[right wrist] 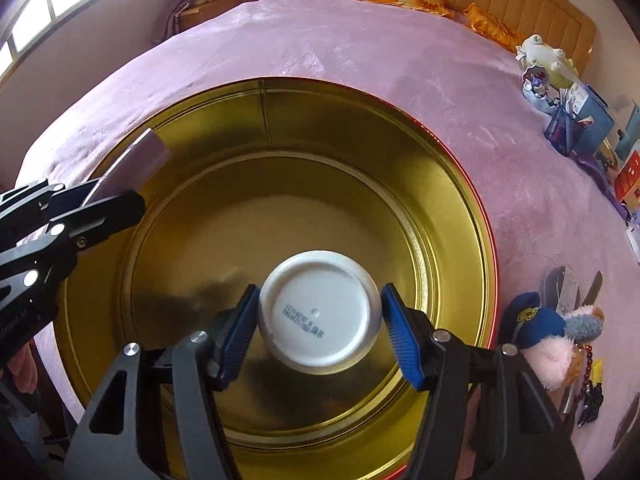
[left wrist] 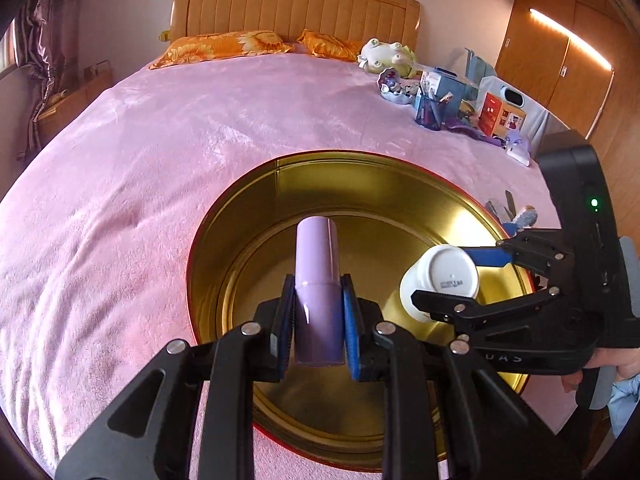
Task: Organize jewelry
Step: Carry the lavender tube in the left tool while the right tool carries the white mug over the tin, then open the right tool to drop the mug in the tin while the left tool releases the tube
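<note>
A big round gold tin (left wrist: 400,184) (right wrist: 360,128) with a red outer edge lies open on the pink blanket. My left gripper (left wrist: 318,320) is shut on a lilac tube (left wrist: 318,264), which points forward over the tin's inside. My right gripper (right wrist: 320,330) is shut on a white jar (right wrist: 318,316), its printed bottom facing the camera, held over the tin's floor. In the left wrist view the right gripper (left wrist: 456,276) comes in from the right with the white jar (left wrist: 440,276). The right wrist view catches the left gripper's fingers (right wrist: 100,210) and the lilac tube (right wrist: 132,160) at the left rim.
The pink blanket (left wrist: 160,152) covers the bed, with orange pillows (left wrist: 224,46) and a wooden headboard at the far end. Toys, boxes and a pen holder (left wrist: 430,110) crowd the bed's right side. A plush keychain (right wrist: 548,336), beads and hair clips (right wrist: 560,288) lie right of the tin.
</note>
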`<state>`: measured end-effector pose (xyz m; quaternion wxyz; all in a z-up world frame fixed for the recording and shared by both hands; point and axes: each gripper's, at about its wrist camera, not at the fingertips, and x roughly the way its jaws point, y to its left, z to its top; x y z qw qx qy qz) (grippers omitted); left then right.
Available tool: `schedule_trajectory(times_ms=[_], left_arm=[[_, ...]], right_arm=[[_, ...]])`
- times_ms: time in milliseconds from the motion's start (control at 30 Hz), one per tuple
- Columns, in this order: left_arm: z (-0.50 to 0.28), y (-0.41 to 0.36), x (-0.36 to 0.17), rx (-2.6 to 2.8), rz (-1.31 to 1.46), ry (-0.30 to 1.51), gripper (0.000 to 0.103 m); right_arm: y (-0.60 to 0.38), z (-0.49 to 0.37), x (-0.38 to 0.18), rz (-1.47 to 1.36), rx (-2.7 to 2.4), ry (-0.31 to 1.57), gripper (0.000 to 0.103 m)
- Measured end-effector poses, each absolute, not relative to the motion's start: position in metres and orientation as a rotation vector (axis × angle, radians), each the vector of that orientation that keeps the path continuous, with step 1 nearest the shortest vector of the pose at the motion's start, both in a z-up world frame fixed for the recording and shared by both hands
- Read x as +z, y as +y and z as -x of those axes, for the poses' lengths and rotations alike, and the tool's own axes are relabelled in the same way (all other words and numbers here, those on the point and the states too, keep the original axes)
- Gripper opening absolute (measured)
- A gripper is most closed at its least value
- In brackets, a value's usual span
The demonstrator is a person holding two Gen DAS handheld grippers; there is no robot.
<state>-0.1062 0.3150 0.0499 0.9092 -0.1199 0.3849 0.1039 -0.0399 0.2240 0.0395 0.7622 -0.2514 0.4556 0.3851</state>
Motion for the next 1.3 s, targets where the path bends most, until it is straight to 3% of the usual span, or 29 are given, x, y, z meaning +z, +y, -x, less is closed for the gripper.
schedule_trajectory(times_ms=[500,633,800,967,1300], left_arm=[[0.108,0.313,0.056,0.214,0.236,0.806,0.022],[0.104,0.309,0.057,0.207,0.223,0.815,0.022],[0.094,0.302,0.057,0.197,0.189,0.847,0.022],[0.067,0.301,0.044,0.185,0.152,0.969,0.022],[0.034,0.285,-0.003,0.127,0.047,1.278,0.023]], right_arm=[[0.225,0.041,0.049,0.549,0.854,0.943,0.065],[0.216,0.047,0.063,0.525,0.870,0.885,0.091],[0.185,0.058,0.089,0.485,0.859,0.745,0.094],[0.133,0.079,0.112,0.390,0.807,0.624,0.096],[0.086,0.099,0.126,0.191,0.845,0.621,0.097]])
